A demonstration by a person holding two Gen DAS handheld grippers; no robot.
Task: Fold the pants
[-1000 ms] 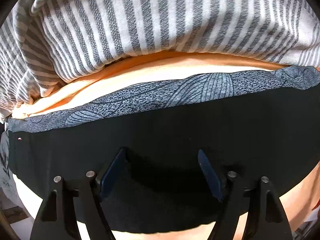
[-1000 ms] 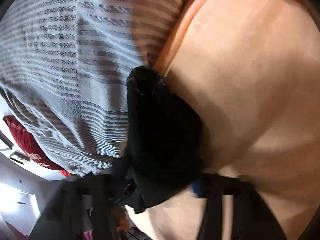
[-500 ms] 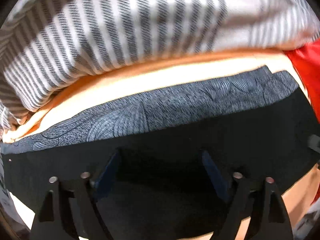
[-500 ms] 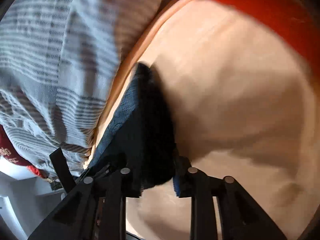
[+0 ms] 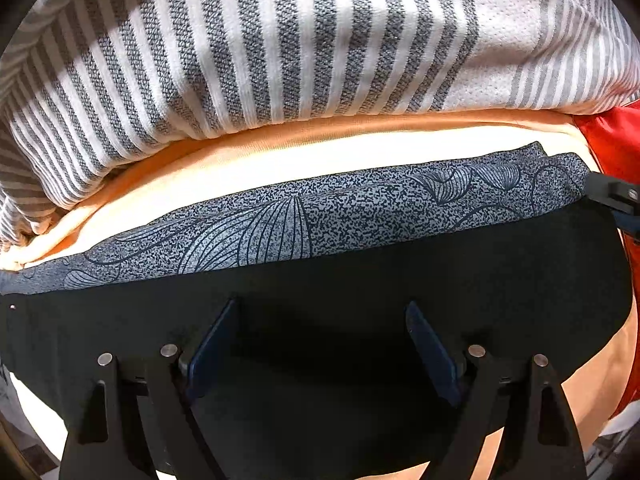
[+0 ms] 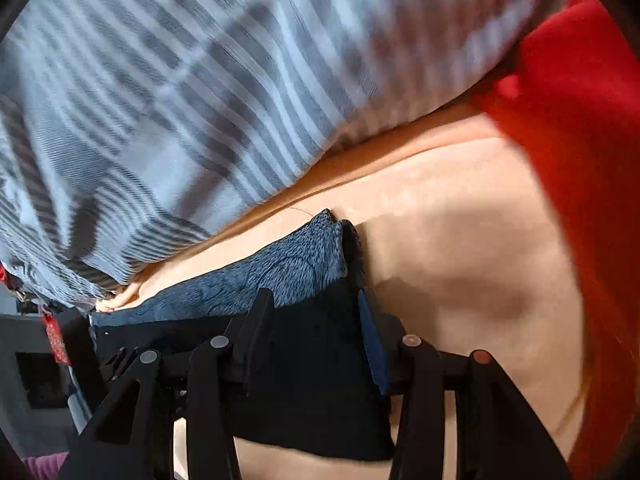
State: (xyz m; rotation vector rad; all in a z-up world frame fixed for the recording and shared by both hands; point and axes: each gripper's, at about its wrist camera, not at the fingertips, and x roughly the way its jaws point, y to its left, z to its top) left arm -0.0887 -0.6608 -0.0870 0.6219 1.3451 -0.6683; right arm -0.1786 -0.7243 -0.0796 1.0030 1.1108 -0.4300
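Across the lower half of the left wrist view lie the pants [image 5: 400, 280]: a broad panel of matte black cloth, with a band of speckled grey-blue fabric printed with fine leaf outlines along its upper edge. They rest flat on a smooth peach-orange sheet [image 5: 240, 168]. Above it bulges a coarse-knit blanket [image 5: 280, 40] with grey and white stripes, and a red cloth [image 5: 612, 140] shows at the right edge.

At bottom centre, the left tool [image 5: 320, 328] hangs over the black cloth with its two blue-padded fingers [image 5: 212, 344] spread wide, grasping nothing.

At the far right edge, part of the right tool [image 5: 612, 196] meets the pants' corner. From its own view (somewhat blurred), the right tool [image 6: 312, 312] is parted around the corner of the pants [image 6: 312, 380], cloth lying between its fingers; whether it grips is unclear.
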